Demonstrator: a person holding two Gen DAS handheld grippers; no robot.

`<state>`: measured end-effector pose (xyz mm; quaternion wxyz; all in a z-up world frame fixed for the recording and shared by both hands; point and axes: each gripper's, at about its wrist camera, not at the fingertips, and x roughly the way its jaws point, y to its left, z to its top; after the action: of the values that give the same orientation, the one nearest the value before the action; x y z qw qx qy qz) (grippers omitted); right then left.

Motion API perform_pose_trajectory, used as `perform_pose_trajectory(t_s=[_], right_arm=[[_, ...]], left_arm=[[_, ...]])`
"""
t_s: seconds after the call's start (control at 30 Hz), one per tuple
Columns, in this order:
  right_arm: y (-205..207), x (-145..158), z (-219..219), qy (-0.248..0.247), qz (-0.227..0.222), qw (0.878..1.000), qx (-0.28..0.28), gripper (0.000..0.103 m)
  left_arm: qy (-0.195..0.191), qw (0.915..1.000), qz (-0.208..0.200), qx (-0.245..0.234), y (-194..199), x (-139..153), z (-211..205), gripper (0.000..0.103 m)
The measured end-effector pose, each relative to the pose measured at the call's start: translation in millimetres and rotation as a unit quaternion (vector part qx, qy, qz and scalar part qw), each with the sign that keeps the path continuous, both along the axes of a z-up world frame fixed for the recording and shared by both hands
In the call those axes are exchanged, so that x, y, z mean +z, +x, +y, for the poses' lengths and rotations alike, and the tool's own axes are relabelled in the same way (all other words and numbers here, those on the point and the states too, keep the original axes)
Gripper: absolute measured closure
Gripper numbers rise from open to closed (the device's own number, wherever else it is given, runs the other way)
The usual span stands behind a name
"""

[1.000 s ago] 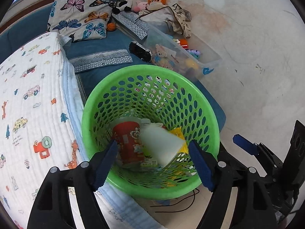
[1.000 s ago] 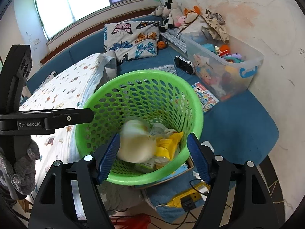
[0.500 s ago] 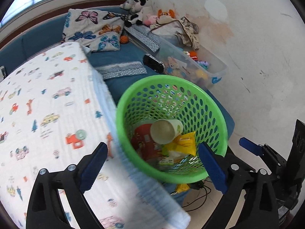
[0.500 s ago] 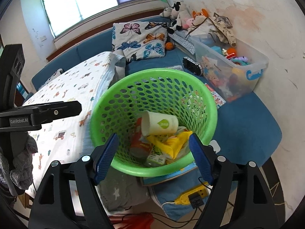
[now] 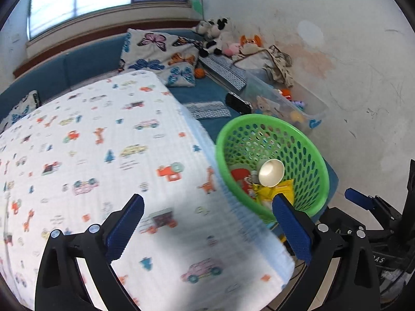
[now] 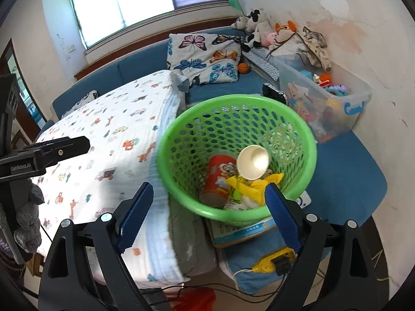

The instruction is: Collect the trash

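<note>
A green perforated basket (image 6: 298, 134) stands beside the bed and holds a white paper cup (image 6: 253, 162) lying on its side, a red can (image 6: 216, 181) and a yellow wrapper (image 6: 253, 185). In the left wrist view the basket (image 5: 315, 163) is at the right with the cup (image 5: 271, 172) inside. My left gripper (image 5: 207, 229) is open and empty above the patterned bed cover. My right gripper (image 6: 207, 213) is open and empty above the basket's near rim.
The bed with a white cartoon-print cover (image 5: 90, 155) fills the left. A clear toy bin (image 6: 334, 103), butterfly pillow (image 6: 205, 59) and plush toys (image 6: 262, 29) lie behind. A box (image 6: 241, 233), a yellow power strip (image 6: 275, 263) and cables lie under the basket.
The paper cup has dropped into the basket and settled on its side. Both grippers have pulled back and up from the basket, the left one swinging left over the bed.
</note>
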<state>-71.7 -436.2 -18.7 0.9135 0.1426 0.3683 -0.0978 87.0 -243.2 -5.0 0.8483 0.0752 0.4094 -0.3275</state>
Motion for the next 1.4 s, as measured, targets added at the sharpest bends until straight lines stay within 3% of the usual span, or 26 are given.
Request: perform_pose_trajectory(t_s=[0.7,1.4], right_arm=[[-1,18,80,-0.013,-0.032,0.999,0.036,0.011],[5,19,121,-0.028,-0.046,0.996,0.077,0.005]], left_arm=[[0.013,0.9932,-0.068,0.093,-24,7,115,0.007],[0.021,0.9846,-0.092,0.147,-40,5,157,0.007]])
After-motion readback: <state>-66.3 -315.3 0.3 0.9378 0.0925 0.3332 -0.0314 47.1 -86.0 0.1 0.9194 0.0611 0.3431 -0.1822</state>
